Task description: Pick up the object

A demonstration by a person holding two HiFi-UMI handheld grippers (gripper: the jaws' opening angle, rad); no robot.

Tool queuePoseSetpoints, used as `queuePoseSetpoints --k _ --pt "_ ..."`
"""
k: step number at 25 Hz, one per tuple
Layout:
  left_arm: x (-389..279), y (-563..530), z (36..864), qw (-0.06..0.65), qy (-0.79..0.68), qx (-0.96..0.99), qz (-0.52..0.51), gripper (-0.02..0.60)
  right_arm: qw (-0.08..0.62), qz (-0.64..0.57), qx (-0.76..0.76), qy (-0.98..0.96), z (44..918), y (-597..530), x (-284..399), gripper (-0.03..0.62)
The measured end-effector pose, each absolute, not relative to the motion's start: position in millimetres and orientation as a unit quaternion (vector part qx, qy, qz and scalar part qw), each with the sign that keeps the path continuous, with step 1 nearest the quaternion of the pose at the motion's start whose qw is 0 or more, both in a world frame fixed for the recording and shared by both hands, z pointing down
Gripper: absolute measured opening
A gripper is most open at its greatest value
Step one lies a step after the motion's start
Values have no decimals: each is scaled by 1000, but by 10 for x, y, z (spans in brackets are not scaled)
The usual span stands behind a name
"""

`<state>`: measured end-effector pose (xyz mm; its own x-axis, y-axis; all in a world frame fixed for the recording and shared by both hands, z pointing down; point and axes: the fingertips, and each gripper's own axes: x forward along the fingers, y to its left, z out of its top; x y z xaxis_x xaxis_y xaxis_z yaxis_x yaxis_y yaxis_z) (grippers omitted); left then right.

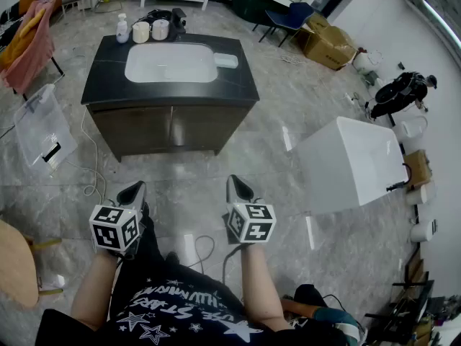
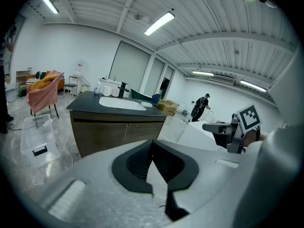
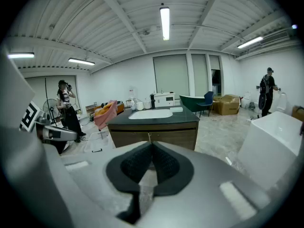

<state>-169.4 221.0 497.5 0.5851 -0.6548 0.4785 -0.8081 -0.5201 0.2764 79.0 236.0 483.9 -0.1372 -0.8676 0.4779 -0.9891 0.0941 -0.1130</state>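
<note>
Left gripper (image 1: 134,191) and right gripper (image 1: 239,187) both clenched tight, nothing between them; bare floor (image 1: 194,182) ahead, vanity (image 1: 169,127) front well apart.

The small containers (image 1: 141,32) behind the sink (image 1: 171,63) are too small to identify; a round wooden top (image 1: 16,262) is cut off by the head view's left edge
</note>
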Motion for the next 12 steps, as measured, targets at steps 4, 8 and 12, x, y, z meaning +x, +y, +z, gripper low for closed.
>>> queuePoseSetpoints --k 4,8,12 --pt "-1724 2342 4933 240 -431 855 159 8 148 206 633 -731 4805 2470 731 5" --pt "-1731 2450 4935 240 -432 854 160 8 148 205 630 -734 4811 2558 711 5" --pt "-1686 2571 4911 236 -430 856 161 8 143 202 631 -735 4783 2667 747 5"
